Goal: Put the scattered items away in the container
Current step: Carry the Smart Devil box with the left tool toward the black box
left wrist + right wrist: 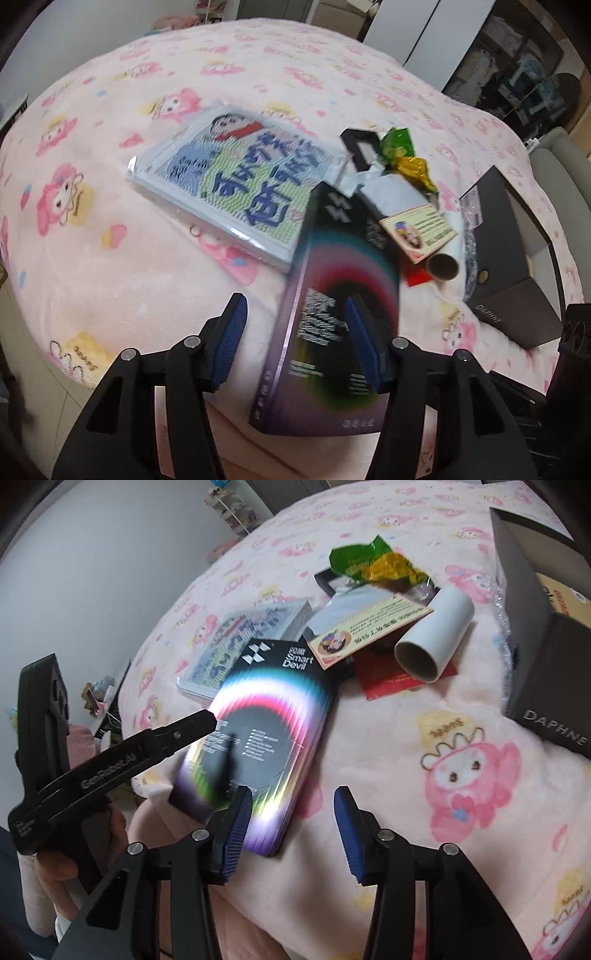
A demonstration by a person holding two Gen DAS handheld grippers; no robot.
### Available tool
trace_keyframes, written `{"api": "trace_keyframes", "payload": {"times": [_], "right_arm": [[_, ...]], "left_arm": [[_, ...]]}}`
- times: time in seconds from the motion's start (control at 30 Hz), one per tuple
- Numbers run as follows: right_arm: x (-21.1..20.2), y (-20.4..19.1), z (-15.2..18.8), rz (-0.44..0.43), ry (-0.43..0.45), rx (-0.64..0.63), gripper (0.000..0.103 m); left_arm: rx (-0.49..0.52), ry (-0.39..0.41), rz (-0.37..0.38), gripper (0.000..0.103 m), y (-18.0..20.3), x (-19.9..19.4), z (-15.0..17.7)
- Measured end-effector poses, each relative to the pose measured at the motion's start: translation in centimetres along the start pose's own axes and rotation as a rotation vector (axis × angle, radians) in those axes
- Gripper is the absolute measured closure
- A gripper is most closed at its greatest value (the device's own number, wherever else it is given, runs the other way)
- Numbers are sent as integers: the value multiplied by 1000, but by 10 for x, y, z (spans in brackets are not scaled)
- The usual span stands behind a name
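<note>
One dark box (543,635), one rainbow-printed carton (266,731), one cardboard tube (436,635), one card (369,627).

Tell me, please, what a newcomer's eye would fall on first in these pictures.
The glossy black box with a rainbow ring lies nearest, on the pink cartoon-print blanket, between the two open claws. Beyond it sits a heap with a white cardboard tube and a crumpled green-and-yellow wrapper; the dark grey open box stands at right.
</note>
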State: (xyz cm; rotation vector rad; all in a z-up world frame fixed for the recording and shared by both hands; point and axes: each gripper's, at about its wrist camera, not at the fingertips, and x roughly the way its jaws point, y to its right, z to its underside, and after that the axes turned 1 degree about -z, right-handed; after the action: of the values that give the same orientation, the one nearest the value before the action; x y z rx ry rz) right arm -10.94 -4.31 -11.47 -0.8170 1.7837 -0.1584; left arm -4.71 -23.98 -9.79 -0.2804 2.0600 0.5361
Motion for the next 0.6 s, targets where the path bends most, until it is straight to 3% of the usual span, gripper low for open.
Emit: {"api": "trace_keyframes", "payload": {"times": [0.17, 0.3, 0.43, 0.6], "right_arm": [[26, -2, -5, 60, -49, -18, 61], [36, 1, -8, -6, -44, 11, 49], [40, 2, -6, -104, -69, 40, 50], [13, 4, 5, -110, -35, 34, 53]], "left_arm": [[-12, -38, 29, 46, -4, 9, 1], [-18, -83, 80, 54, -2, 15, 6], [-2, -99, 88, 56, 7, 11, 13], [24, -128, 150, 58, 19, -5, 20]]}}
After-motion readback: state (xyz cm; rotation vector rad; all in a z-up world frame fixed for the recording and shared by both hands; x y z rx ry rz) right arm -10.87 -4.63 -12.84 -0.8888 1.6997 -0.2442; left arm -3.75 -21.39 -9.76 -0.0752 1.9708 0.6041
